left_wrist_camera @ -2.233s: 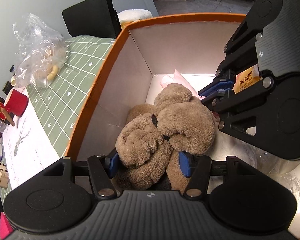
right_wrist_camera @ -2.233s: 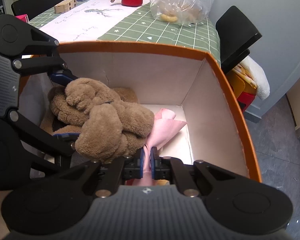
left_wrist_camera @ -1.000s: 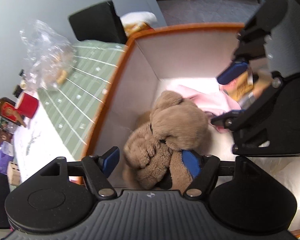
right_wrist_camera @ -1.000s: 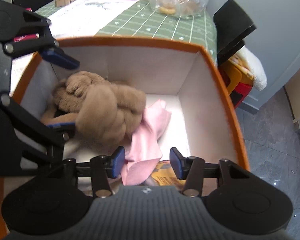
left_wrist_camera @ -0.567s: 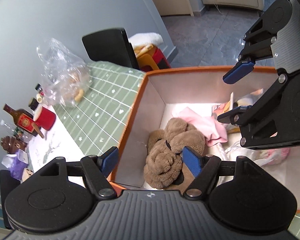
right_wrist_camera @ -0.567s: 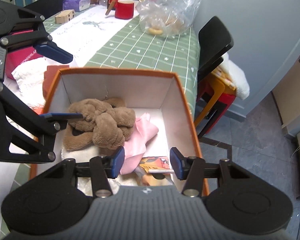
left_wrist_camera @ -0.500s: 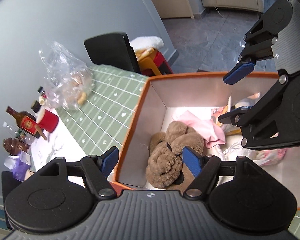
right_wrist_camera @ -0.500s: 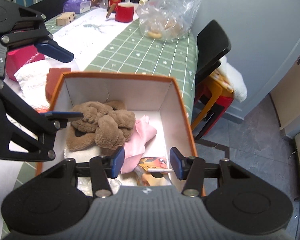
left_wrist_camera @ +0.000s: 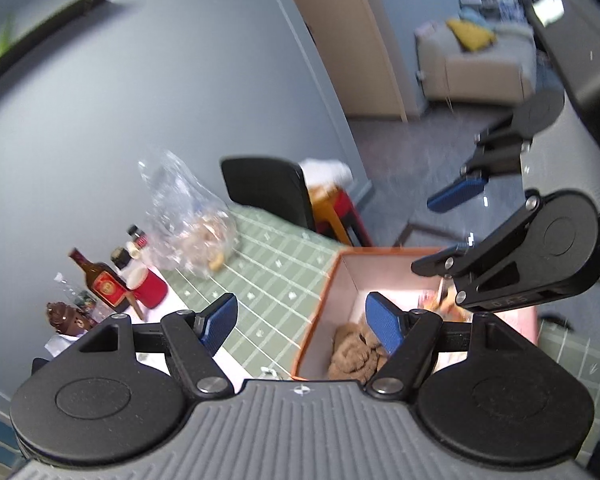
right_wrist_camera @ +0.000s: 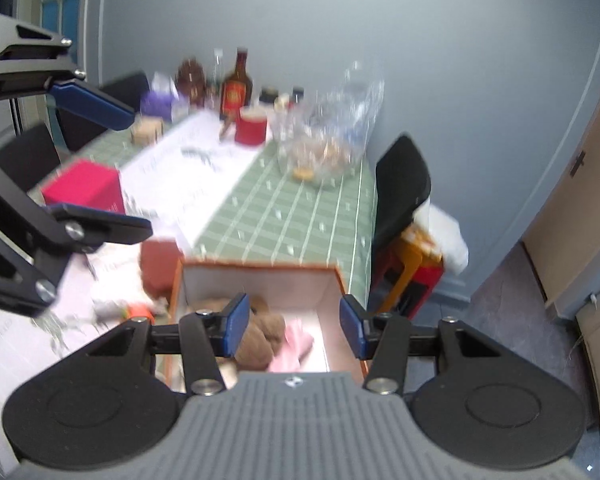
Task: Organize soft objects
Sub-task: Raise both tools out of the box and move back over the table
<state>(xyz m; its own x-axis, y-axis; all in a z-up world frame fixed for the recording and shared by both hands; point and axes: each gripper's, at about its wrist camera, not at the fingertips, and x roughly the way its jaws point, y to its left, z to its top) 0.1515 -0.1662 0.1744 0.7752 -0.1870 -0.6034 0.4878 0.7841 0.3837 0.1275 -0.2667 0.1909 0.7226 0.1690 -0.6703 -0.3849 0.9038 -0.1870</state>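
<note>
The brown plush toy (right_wrist_camera: 260, 338) lies inside the orange box (right_wrist_camera: 260, 267), against its left wall, and a pink cloth (right_wrist_camera: 294, 346) lies touching it on the side toward the black chair (right_wrist_camera: 402, 196). In the left wrist view the plush toy (left_wrist_camera: 356, 354) sits low in the same box (left_wrist_camera: 324, 304), with some printed packets behind it, too blurred to read.

Both grippers hang above the box and point downward at a slant toward it. The left gripper (left_wrist_camera: 302, 322) has its blue pads (left_wrist_camera: 220, 322) wide apart and nothing is between them; it is over the box edge nearest the green checked tablecloth (left_wrist_camera: 260, 280). The right gripper (right_wrist_camera: 294, 326) has its pads (right_wrist_camera: 236, 326) also apart, less wide, with nothing clamped; it is over the near end of the box. Each gripper shows in the other's camera, apart from the toy.

Beyond the box on the tablecloth (right_wrist_camera: 284, 216) stand a clear plastic bag (right_wrist_camera: 328, 140) with snacks, a red mug (right_wrist_camera: 252, 128) and a brown bottle (right_wrist_camera: 236, 90) with a red label; its writing cannot be read. To the left of the box is a red carton (right_wrist_camera: 84, 192); its lettering is blurred.
</note>
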